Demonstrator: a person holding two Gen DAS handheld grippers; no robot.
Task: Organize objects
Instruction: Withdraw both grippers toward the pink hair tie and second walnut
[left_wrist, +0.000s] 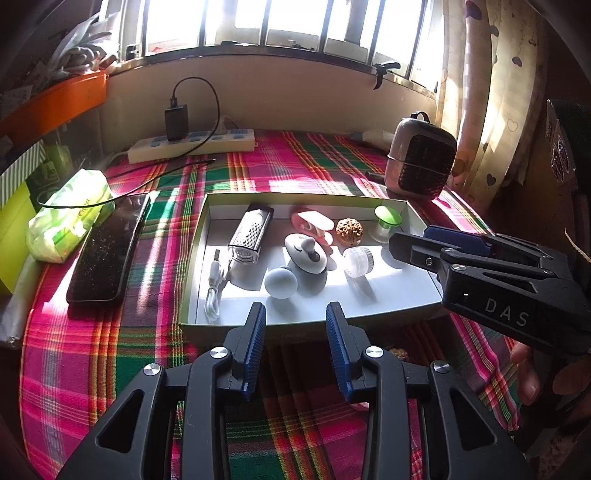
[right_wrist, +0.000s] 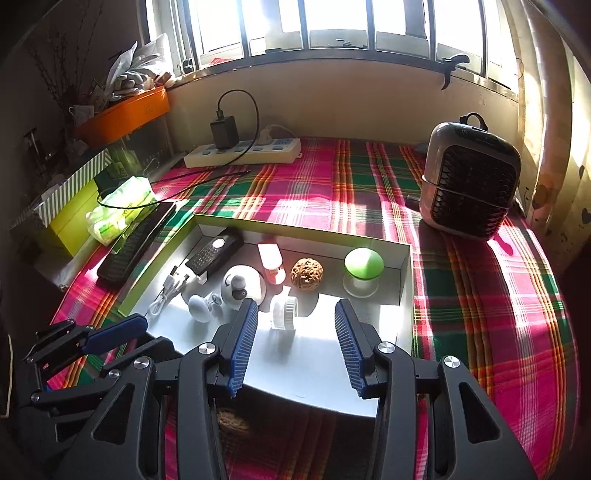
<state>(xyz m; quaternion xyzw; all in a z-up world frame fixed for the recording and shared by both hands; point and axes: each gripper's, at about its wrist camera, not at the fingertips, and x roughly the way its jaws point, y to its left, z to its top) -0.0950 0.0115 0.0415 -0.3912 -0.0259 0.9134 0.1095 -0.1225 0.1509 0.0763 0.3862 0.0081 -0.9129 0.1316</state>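
Brown, perhaps a walnut (right_wrist: 232, 421), half-hidden below the gaping, empty right gripper (right_wrist: 295, 314); left gripper (left_wrist: 295, 317) likewise.

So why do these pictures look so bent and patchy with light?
Left wrist view: the fisheye lens curves the window, which is blown out white; sun stripes cross the tray. Right wrist view: same bulge, dark corners, glare on the tray floor between the open right claw.
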